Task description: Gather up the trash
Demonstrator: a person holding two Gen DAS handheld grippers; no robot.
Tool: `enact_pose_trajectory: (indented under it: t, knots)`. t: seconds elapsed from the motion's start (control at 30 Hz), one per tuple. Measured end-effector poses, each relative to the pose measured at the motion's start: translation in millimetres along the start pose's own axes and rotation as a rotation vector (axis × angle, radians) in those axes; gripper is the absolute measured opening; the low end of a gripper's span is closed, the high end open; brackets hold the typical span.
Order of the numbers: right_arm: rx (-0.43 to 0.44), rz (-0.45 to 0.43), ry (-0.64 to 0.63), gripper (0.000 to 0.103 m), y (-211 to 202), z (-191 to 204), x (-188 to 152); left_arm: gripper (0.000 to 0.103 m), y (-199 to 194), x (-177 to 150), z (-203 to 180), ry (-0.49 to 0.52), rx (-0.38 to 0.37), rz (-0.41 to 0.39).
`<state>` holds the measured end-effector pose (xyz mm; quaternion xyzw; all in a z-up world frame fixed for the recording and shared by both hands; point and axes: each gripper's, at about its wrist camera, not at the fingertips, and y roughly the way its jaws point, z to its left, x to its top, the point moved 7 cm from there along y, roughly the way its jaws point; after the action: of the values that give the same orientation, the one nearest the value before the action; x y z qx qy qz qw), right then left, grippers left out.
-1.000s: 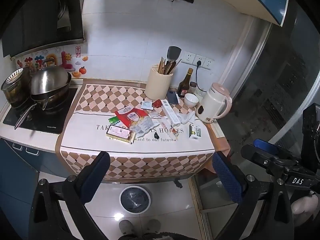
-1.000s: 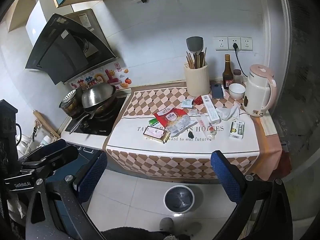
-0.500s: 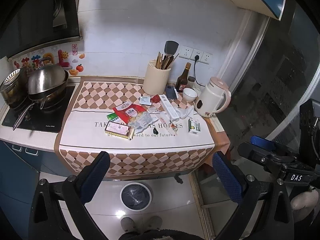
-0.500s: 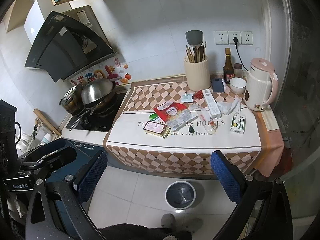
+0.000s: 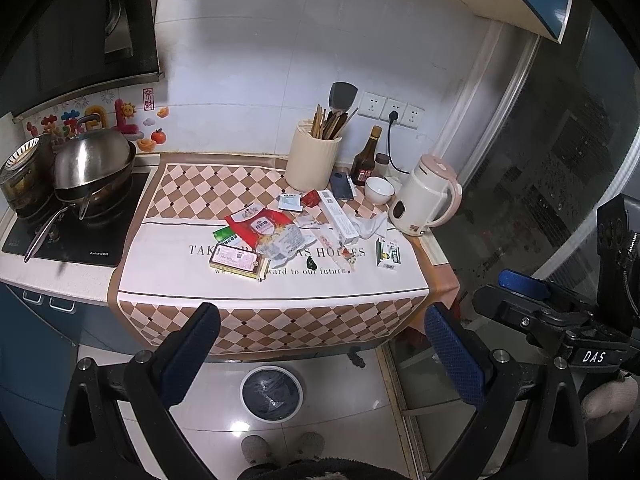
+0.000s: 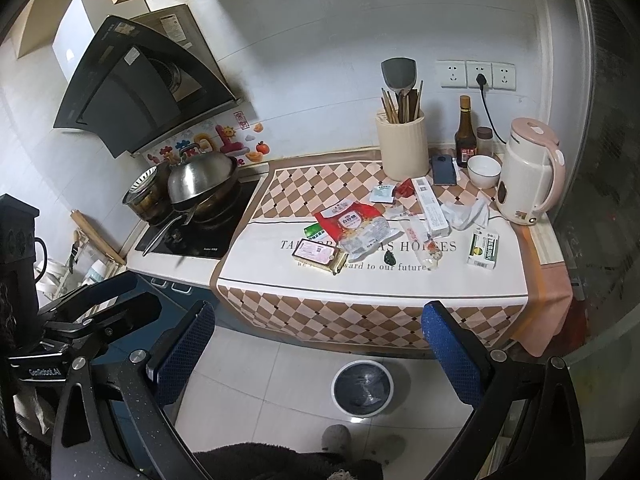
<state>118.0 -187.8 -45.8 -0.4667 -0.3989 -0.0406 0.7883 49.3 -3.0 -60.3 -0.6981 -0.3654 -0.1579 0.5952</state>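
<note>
Trash lies scattered on the counter's checkered cloth point(image 5: 192, 196): a red snack bag point(image 5: 260, 226), a pink flat box point(image 5: 236, 260), a long white box point(image 5: 338, 216), a green-white carton point(image 5: 388, 254), crumpled tissue point(image 5: 370, 226) and small wrappers. The same pile shows in the right wrist view, with the red bag point(image 6: 346, 216) and carton point(image 6: 484, 248). A bin with a dark liner point(image 5: 271, 394) point(image 6: 363, 388) stands on the floor below the counter. My left gripper point(image 5: 320, 352) and right gripper point(image 6: 316, 352) are both open and empty, held well back from the counter above the floor.
A wok and pot point(image 5: 92, 168) sit on the hob at left. A utensil holder point(image 5: 312, 160), sauce bottle point(image 5: 366, 160), phone point(image 5: 342, 186), white bowl point(image 5: 379, 190) and kettle point(image 5: 424, 196) stand at the counter's back right. A glass door point(image 5: 560, 160) is on the right.
Both grippers have drifted slightly back and up, so the counter appears a little lower and farther. Nothing on the counter has moved.
</note>
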Motion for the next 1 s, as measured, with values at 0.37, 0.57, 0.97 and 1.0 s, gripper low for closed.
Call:
enact_pose_trajectory:
  t: [0.37, 0.57, 0.97, 1.0]
  knots:
    - [0.007, -0.004, -0.001, 0.103, -0.3, 9.4, 3.9, 0.103, 0.3, 1.2, 0.6, 0.002, -0.003, -0.003]
    - [0.009, -0.002, -0.003, 0.103, 0.2, 7.6, 4.6, 0.103, -3.3, 1.4, 0.3, 0.001, -0.007, -0.010]
    - [0.014, 0.003, -0.012, 0.103, -1.4, 12.7, 3.7, 0.103, -3.3, 1.3, 1.0, 0.000, -0.007, -0.009]
    - [0.013, 0.003, -0.012, 0.103, -0.9, 12.1, 3.4, 0.103, -3.4, 1.1, 1.3, 0.000, -0.007, -0.008]
